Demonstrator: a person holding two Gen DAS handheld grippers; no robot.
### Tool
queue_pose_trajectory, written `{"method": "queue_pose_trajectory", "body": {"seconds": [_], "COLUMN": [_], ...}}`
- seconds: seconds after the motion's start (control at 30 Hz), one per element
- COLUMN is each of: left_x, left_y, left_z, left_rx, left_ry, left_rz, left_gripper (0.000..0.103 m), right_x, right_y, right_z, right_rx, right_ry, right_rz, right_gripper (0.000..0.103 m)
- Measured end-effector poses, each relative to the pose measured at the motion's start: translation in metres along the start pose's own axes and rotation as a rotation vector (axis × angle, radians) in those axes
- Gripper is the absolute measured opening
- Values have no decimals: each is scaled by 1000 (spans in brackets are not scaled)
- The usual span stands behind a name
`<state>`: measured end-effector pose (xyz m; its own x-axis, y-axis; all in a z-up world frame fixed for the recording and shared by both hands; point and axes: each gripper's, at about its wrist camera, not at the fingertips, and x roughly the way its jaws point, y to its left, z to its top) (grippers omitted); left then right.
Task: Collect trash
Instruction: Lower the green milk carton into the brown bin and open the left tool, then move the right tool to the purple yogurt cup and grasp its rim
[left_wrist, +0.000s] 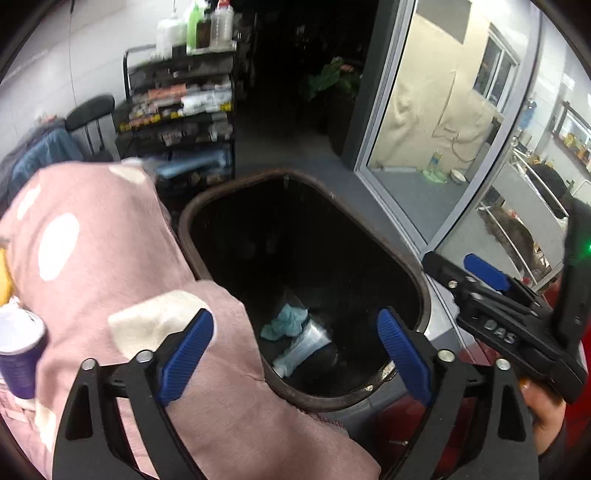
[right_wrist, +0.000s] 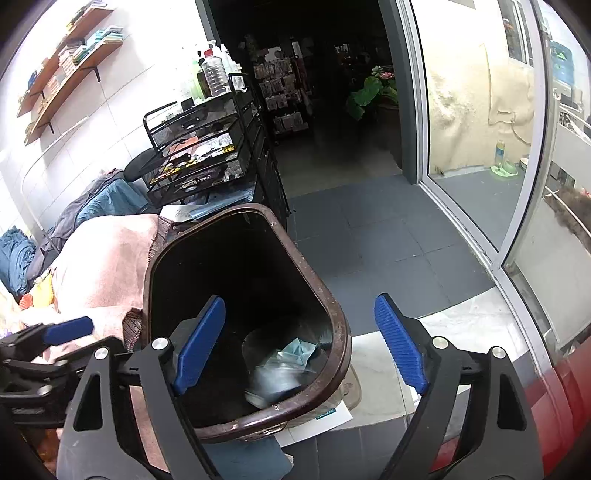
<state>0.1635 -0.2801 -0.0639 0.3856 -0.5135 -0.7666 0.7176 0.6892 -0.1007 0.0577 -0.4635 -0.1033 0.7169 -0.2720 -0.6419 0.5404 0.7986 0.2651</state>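
A brown-rimmed trash bin (left_wrist: 424, 295) stands open below both grippers. Inside it lie a crumpled teal tissue (left_wrist: 284, 321) and a clear plastic wrapper (left_wrist: 306, 347); the right wrist view shows the same teal tissue (right_wrist: 299, 349) and wrapper (right_wrist: 273, 376) at the bottom of the bin (right_wrist: 340, 332). My left gripper (left_wrist: 293, 325) hangs over the bin's near end, open, with nothing between its blue pads. My right gripper (right_wrist: 300, 301) is open too, over the bin's near rim, and holds nothing. In that view the left gripper's blue pad (right_wrist: 66, 328) shows at the left edge.
A pink blanket with white spots (left_wrist: 110, 258) lies against the bin's left side, and a purple and white can (left_wrist: 18, 350) sits beside it. A black wire cart with bottles (right_wrist: 207, 155) stands behind. A glass sliding door (right_wrist: 480, 147) is to the right, over grey floor tiles (right_wrist: 369, 240).
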Motion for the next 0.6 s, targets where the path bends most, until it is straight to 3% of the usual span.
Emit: {"method": "queue_pose_trajectory", "body": {"seconds": [0.3,0.6], "left_x": [-62,-113], "left_y": [17,46], "left_z": [-15,-52], "left_rx": [-29,-91], "left_ry": [-183,-307], "left_rz": [61,153], "left_gripper": [98,98], "right_x": [-5,-14], "right_y": [19,83], "right_z": [-2,-13], "right_rx": [-24,-132], "right_ry": [-17,-13], "right_rz": [60,195], "right_gripper": [84,88]}}
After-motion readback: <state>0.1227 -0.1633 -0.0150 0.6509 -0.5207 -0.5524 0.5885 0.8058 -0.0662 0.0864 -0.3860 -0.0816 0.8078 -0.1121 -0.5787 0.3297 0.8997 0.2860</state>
